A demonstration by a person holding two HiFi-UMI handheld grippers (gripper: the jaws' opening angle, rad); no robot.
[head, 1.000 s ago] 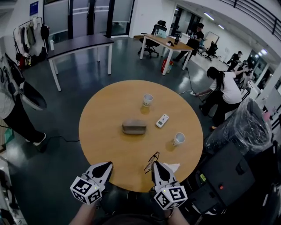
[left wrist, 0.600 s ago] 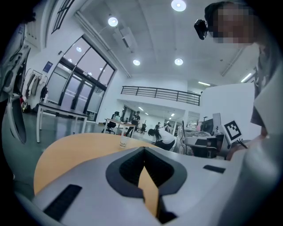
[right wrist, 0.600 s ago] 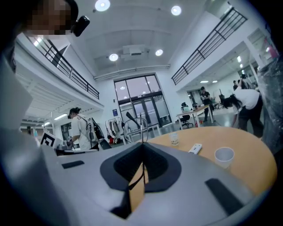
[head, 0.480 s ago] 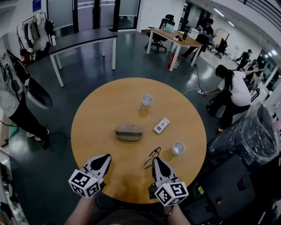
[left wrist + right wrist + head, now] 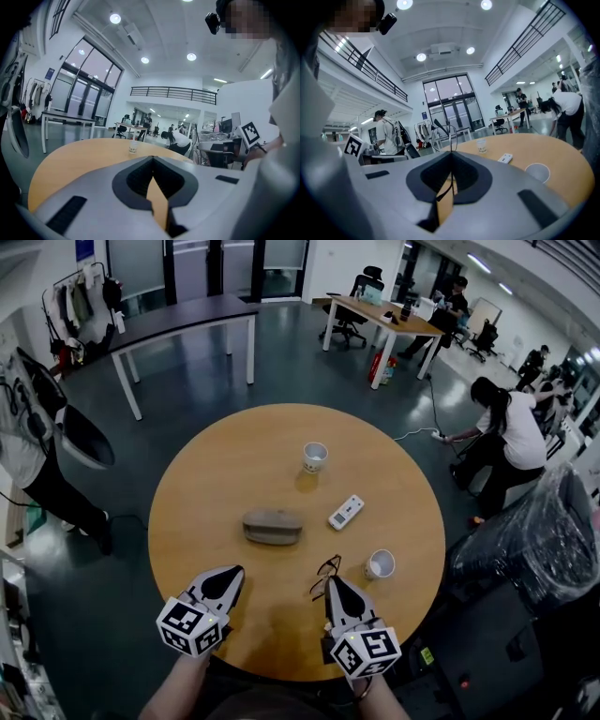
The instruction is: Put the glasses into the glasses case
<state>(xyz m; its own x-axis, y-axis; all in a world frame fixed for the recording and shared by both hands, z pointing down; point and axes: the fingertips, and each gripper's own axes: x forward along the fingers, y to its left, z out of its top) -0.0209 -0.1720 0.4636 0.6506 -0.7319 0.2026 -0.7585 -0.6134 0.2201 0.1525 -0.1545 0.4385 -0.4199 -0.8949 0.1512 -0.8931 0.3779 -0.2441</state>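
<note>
Right tongs (image 5: 331,583) are clamped on the glasses (image 5: 325,569) over the near side of the round bench (image 5: 216,474), with the lenses sticking out past the tips. Left tongs (image 5: 233,574) are pressed together with nothing in them. The case (image 5: 272,527) sits closed mid-bench, apart from both.
</note>
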